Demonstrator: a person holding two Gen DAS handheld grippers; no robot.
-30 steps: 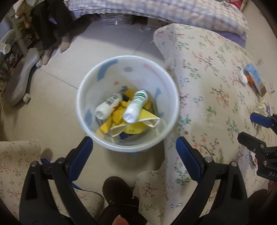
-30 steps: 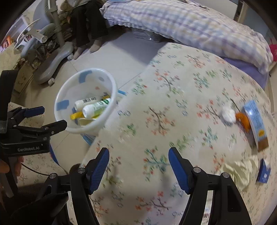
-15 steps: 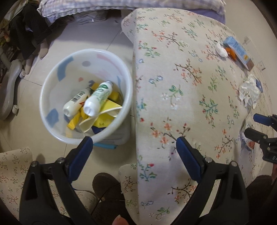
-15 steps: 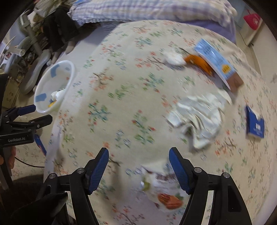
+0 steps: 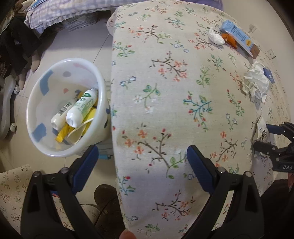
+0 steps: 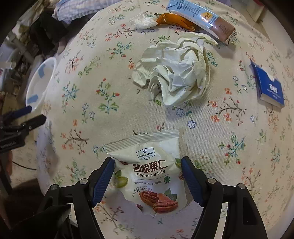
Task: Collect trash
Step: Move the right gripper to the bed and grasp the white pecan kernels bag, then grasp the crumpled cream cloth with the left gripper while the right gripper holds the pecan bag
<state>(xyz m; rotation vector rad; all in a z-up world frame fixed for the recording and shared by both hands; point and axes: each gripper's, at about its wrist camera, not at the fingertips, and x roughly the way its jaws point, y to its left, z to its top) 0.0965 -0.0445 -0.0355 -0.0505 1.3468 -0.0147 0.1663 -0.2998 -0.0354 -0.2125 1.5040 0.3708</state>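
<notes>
A white pecan kernels wrapper [image 6: 148, 169] lies flat on the floral tablecloth, between the open fingers of my right gripper [image 6: 148, 161], which straddle it. It also shows in the left wrist view [image 5: 261, 128]. Beyond it lie a crumpled paper [image 6: 174, 71], a blue carton [image 6: 200, 17], an orange peel [image 6: 174, 20], a white tissue [image 6: 143, 21] and a small blue box [image 6: 269, 84]. My left gripper [image 5: 142, 154] is open and empty over the table's left edge. A white bin [image 5: 44, 121] on the floor holds two tubes and yellow scraps.
The floral-clothed table [image 5: 174, 103] drops off at its left edge beside the bin. A checked bed [image 5: 60, 12] and a grey chair base [image 5: 7, 103] stand beyond. A shoe [image 5: 106, 198] is under the left gripper.
Both grippers swung from the bin toward the table. The right gripper moved down and forward until the pecan wrapper sits between its open fingers.
</notes>
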